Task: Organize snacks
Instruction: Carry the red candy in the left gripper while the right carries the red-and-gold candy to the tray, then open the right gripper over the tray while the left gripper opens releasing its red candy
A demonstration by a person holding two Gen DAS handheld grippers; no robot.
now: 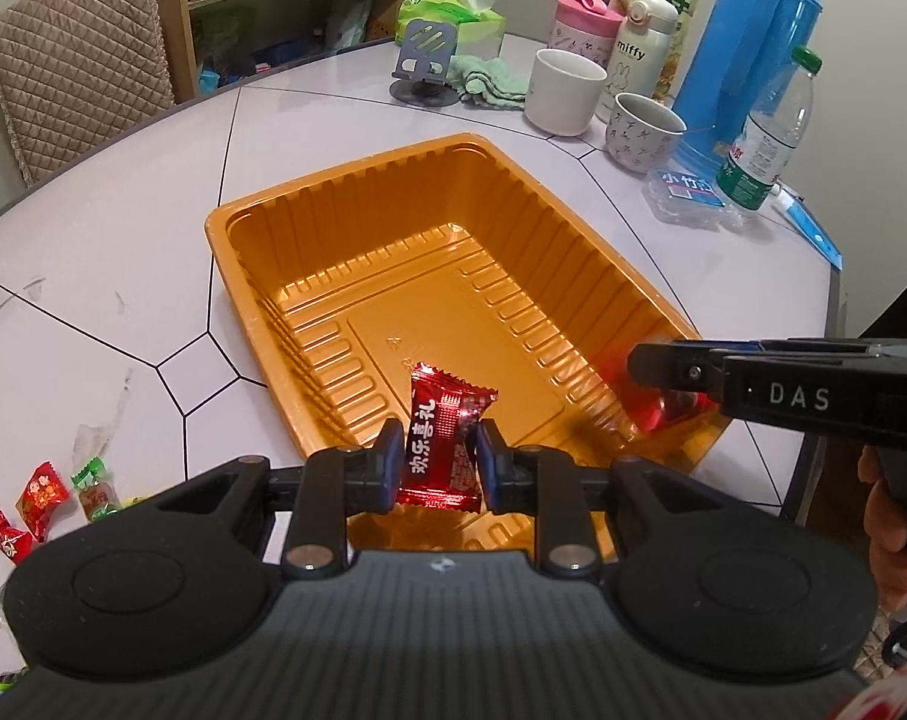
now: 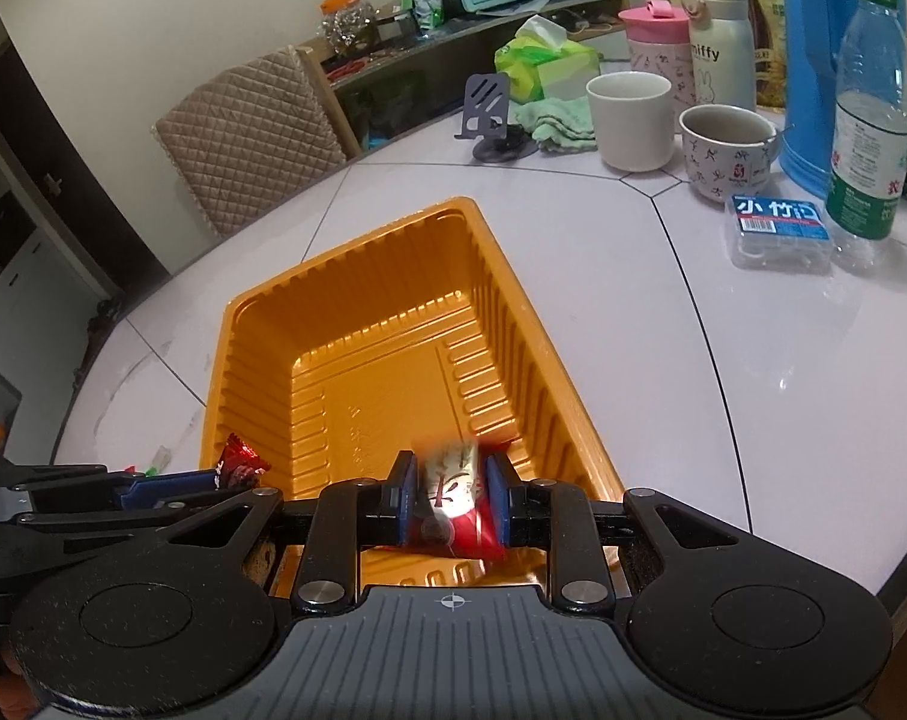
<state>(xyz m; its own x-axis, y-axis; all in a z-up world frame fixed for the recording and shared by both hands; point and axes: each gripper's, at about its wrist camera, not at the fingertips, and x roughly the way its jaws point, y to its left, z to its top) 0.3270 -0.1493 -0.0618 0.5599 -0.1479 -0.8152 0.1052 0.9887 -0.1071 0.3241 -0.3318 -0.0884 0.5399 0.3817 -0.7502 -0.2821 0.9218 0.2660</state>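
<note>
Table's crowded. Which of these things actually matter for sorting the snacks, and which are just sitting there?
Part of the job:
left gripper, shut on a dark red candy
right gripper, shut on a red and white candy
orange tray
loose candies on the table

Just lying about:
white cup
patterned mug
blue thermos
water bottle
phone stand
tissue pack

Your left wrist camera looks steeply down along its fingers over the near end of the orange tray (image 1: pixel 231 228), close above it. Your right wrist camera does the same from the right. Both share the tray, the white table (image 2: pixel 663 360) and the far cups.
</note>
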